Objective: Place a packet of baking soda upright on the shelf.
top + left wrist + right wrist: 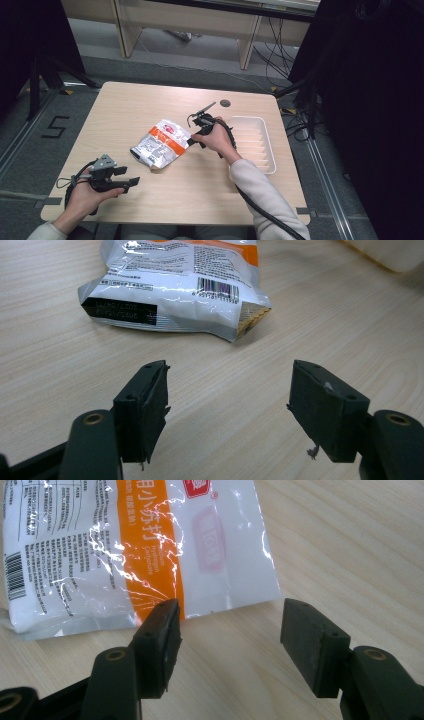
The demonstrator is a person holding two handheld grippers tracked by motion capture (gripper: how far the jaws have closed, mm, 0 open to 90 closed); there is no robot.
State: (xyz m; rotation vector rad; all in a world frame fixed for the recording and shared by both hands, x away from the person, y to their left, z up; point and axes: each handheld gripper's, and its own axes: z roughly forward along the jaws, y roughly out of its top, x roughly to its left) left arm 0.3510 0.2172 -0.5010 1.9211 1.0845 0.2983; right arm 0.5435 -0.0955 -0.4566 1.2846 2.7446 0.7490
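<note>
The snack packet (161, 146) lies flat near the middle of the desk (125, 105), a white and orange foil pouch with its barcode end turned toward my left side. From the left gripper view I see that near end (175, 295) puffed up a little and crumpled at one corner, resting on the wood with nothing on top of it. In the right gripper view the packet's far edge (150, 545) sits just ahead of my jaws, one jaw tip close to the orange stripe, but the foil is not between the pads.

My right gripper (196, 139) is at the packet's right edge, jaws spread wide and holding nothing. My left gripper (125, 181) waits well apart from the packet, near the desk's front left, jaws also apart and empty.

To the right of my right hand stands a white ribbed tray (270, 145), with nothing in it that I can make out.

As I judge it, the work is at its start: the packet has not been gripped or lifted. What is left is to close the right jaws on the packet's edge, raise it, and probably carry it over to the tray.
</note>
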